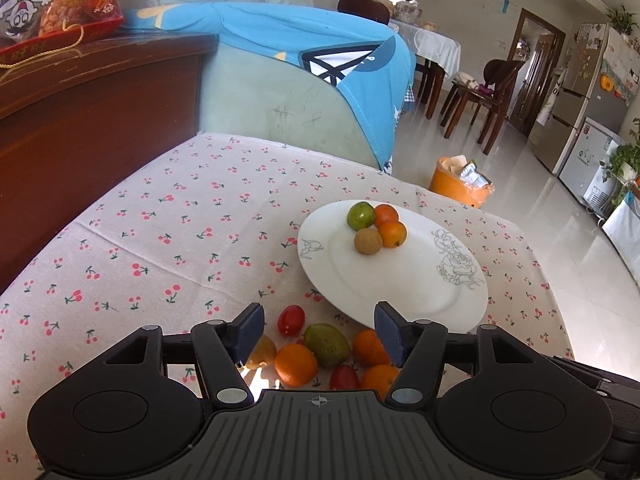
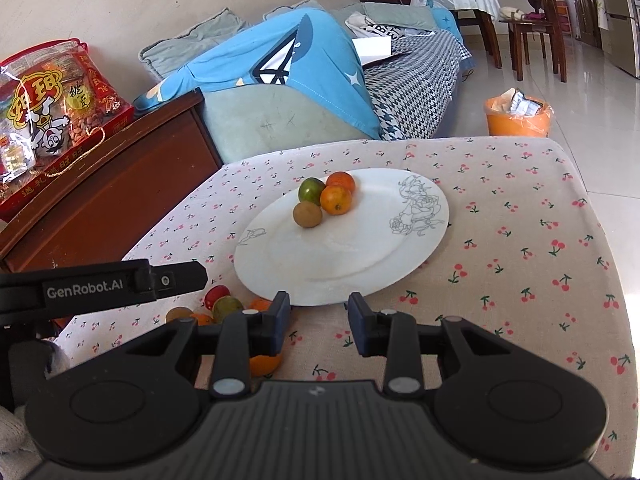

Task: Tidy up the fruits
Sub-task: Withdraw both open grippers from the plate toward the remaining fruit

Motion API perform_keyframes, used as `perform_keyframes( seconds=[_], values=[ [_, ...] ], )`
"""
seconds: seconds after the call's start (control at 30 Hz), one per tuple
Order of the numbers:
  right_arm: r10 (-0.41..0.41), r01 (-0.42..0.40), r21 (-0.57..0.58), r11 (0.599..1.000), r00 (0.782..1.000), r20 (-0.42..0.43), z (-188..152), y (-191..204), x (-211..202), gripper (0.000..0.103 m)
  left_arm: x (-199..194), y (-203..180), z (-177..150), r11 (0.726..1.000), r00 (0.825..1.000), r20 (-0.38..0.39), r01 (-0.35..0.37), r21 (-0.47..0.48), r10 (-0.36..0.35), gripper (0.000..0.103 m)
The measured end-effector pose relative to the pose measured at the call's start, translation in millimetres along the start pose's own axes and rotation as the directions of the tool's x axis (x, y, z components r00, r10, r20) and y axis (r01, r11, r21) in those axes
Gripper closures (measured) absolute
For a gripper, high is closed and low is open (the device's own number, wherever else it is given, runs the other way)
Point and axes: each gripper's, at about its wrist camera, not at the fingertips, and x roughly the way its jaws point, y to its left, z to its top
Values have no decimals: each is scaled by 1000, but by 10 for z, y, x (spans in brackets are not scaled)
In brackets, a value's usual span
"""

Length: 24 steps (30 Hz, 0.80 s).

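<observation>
A white plate point(image 1: 380, 280) point(image 2: 340, 248) lies on the cherry-print cloth and carries a green fruit point(image 1: 361, 215), two oranges point(image 1: 393, 234) and a brown fruit point(image 1: 368, 241), all bunched at its far side. Loose fruit lies on the cloth in front of the plate: a red tomato point(image 1: 291, 320), a green mango point(image 1: 327, 344), several oranges point(image 1: 296, 364) and another red fruit point(image 1: 344, 376). My left gripper point(image 1: 320, 316) hangs open over this pile with nothing between its pads. My right gripper point(image 2: 319, 302) is open and empty at the plate's near rim, with an orange point(image 2: 264, 364) lying under its left finger.
A dark wooden cabinet point(image 1: 80, 128) with a red snack bag point(image 2: 52, 116) borders the table on the left. A sofa under a blue cover point(image 1: 320, 60) stands behind. An orange bin point(image 1: 460, 184) sits on the floor past the table's far right edge.
</observation>
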Motion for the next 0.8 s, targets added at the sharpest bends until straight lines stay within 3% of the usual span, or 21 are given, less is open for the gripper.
perform_keyframes(
  seconds=[0.8],
  values=[
    [-23, 20, -42, 999, 996, -83, -279, 26, -198, 69, -250, 61, -493, 998, 996, -77, -46, 47, 50, 42]
  ],
)
